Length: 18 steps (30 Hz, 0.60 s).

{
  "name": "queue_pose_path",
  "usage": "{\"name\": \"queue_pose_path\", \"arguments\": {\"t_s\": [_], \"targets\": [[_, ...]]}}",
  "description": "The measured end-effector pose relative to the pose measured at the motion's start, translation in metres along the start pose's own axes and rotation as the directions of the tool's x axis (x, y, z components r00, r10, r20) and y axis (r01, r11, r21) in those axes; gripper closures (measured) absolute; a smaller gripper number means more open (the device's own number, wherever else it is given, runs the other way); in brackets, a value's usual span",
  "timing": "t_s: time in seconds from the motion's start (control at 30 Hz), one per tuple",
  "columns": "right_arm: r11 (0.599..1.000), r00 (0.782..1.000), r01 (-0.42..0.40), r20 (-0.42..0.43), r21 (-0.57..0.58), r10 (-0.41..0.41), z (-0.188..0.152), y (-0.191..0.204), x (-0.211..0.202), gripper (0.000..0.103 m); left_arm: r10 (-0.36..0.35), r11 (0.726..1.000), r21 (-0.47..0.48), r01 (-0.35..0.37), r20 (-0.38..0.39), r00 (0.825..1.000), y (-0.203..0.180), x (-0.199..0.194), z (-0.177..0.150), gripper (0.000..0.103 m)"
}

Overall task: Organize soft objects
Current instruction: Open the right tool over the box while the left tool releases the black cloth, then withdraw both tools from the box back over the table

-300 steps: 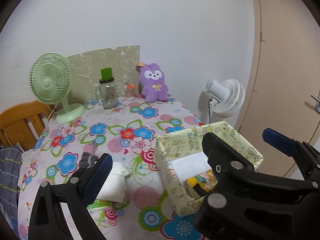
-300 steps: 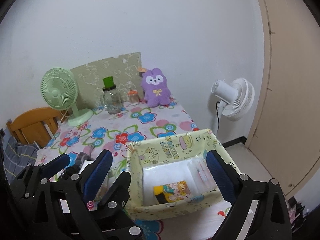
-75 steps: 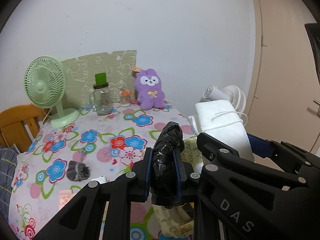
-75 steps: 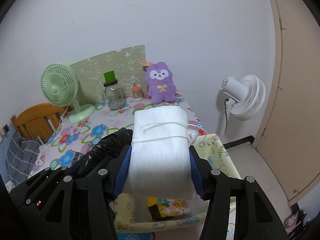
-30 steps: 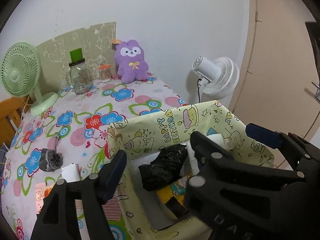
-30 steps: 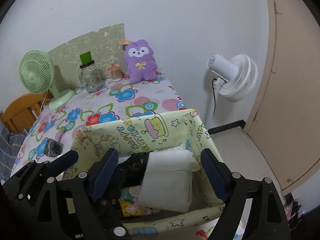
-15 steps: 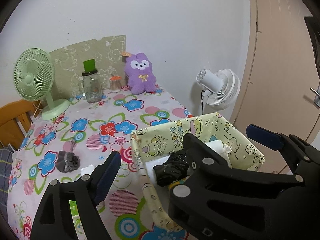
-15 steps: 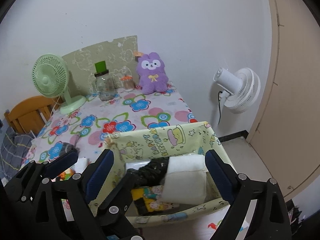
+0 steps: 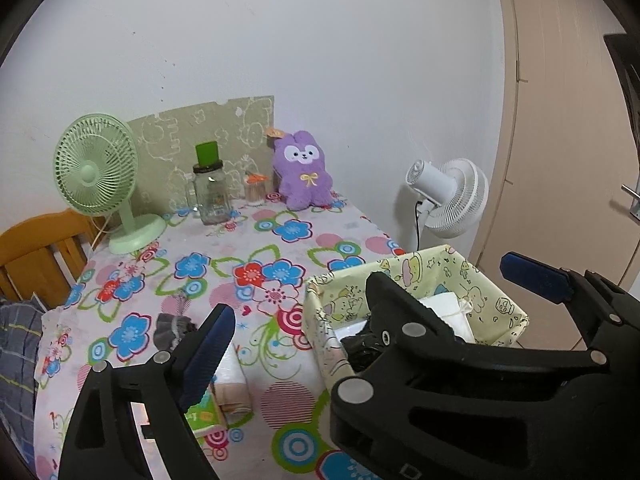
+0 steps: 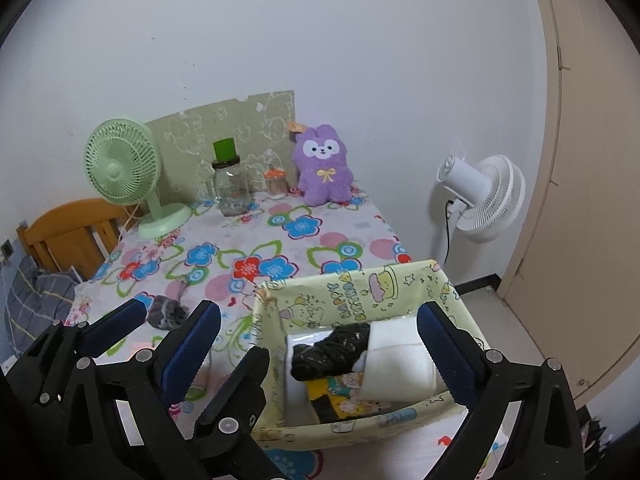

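Floral tablecloth surrounds a yellow basket holding a white bundle and black bag. Both lie beyond the right gripper, its spread fingers opening and empty; the left gripper likewise.

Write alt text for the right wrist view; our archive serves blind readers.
A black bundle and white folded cloth lie in a yellow cartoon-print box on a floral tablecloth; the right claw hangs opening above, holding nothing.

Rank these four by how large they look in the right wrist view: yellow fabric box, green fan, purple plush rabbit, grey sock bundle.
1. yellow fabric box, though it sits nearest the camera, which inflates it
2. green fan
3. purple plush rabbit
4. grey sock bundle
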State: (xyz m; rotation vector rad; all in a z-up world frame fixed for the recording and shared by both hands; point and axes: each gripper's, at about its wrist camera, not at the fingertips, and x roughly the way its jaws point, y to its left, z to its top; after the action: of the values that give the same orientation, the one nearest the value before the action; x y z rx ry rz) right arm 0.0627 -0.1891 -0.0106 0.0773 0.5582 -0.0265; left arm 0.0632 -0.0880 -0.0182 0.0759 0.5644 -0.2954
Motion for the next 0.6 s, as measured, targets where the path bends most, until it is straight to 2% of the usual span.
{"name": "queue_pose_path", "arguments": {"t_s": [0.6], "targets": [[1.000,0.999,-0.017,0.041,-0.014,0.017,0.003,0.046,-0.020,0.000,0.057,0.998,-0.016,-0.057,0.045,0.997,0.039,-0.032,-0.002,0.007]]}}
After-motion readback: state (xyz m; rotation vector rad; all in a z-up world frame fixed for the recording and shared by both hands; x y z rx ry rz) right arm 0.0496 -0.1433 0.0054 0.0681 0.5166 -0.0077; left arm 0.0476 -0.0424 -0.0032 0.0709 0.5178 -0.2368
